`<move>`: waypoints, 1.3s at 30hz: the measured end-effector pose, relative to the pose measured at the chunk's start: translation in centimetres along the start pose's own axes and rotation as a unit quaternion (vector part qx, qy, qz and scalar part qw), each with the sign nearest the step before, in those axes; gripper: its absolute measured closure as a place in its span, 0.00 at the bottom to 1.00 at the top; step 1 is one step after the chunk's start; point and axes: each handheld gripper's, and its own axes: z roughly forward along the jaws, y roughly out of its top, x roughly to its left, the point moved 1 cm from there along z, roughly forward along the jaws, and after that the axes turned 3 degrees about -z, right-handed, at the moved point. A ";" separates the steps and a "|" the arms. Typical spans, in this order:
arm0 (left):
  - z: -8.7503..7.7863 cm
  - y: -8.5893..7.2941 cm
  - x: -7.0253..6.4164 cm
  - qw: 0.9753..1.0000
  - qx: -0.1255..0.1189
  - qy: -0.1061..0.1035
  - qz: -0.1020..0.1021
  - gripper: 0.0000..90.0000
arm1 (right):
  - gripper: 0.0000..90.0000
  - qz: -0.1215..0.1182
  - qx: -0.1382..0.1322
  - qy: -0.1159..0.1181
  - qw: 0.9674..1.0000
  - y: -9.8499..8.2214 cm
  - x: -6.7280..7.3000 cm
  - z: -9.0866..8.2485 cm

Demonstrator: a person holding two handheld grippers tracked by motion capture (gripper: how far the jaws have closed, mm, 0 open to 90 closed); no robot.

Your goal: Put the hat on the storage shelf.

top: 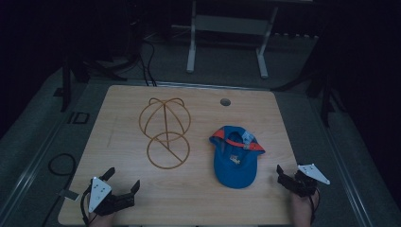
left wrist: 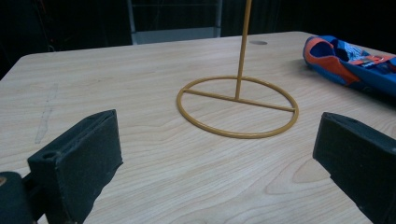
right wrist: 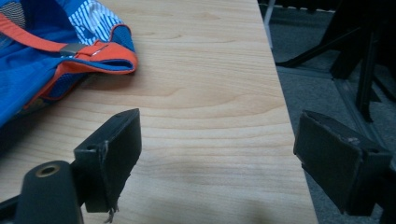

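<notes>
High view: my left gripper (top: 124,181) and right gripper (top: 287,176) rest at the near edge of the surface (top: 198,198), fingers spread, empty. The blue cap (top: 235,158) lies near right, beside the wire stand (top: 165,132).

Left gripper view: fingers (left wrist: 79,158) spread; the stand's ring lies ahead.

Right gripper view: fingers (right wrist: 109,149) spread; the cap lies far left.

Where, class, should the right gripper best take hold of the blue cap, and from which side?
Probably the cap's flat brim, nearest the person, approached from the right gripper's side. The brim looks thin enough to fit between the open jaws.

table (top: 123,109): matt wood grain | cap (top: 234,163): blue cloth | stand (top: 164,135): smooth wire
</notes>
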 end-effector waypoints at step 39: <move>0.4 0.8 -2.3 0.999 -0.003 -0.048 0.006 0.03 | 0.16 -0.044 0.062 0.187 0.979 8.5 4.6 5.3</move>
